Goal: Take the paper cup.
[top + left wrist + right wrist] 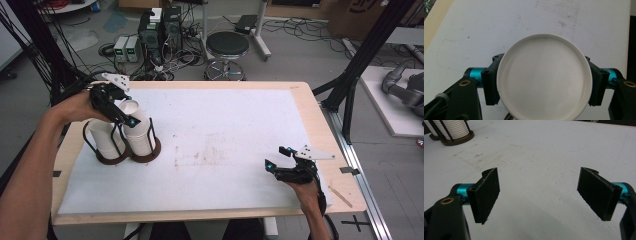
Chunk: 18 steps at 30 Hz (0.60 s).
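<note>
You're in a lab: computer towers (160,31) and tangled cables (300,27) on the concrete floor, a stool (227,50), black rig framing (367,47) around your counter (310,107).

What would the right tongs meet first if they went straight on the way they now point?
Probably nothing soon: the right tongs stand open over bare white mat. Their line seems to pass to the right of the cup holder, though depth is hard to judge.
</note>
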### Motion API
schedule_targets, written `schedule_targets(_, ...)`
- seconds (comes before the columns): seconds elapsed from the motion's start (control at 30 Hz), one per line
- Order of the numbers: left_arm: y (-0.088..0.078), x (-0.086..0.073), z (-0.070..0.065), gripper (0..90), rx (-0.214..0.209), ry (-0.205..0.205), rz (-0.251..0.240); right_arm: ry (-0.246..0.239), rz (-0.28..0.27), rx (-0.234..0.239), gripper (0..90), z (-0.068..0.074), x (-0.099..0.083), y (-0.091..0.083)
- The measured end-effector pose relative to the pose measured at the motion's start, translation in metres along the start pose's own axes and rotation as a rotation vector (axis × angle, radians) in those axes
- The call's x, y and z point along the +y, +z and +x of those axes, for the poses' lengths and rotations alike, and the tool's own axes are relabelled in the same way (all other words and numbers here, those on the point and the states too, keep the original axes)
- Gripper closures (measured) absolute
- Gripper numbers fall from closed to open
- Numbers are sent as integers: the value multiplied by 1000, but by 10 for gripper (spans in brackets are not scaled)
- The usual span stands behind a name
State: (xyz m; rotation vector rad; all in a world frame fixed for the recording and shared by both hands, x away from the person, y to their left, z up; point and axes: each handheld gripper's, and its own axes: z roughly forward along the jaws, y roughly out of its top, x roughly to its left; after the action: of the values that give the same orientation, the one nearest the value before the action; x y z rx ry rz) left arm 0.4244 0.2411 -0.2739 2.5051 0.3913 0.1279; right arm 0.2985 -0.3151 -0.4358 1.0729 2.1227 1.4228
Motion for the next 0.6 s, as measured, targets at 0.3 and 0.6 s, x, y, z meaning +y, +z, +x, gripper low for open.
schedule_targets(0.3,-1,0,0,303,-1,-9,2,10,2,-1,186,0,0,-1)
schedule_targets(0.6,-8,-1,-2,317,7,-19,-36,5,-1,-3,185,-1,0,-1)
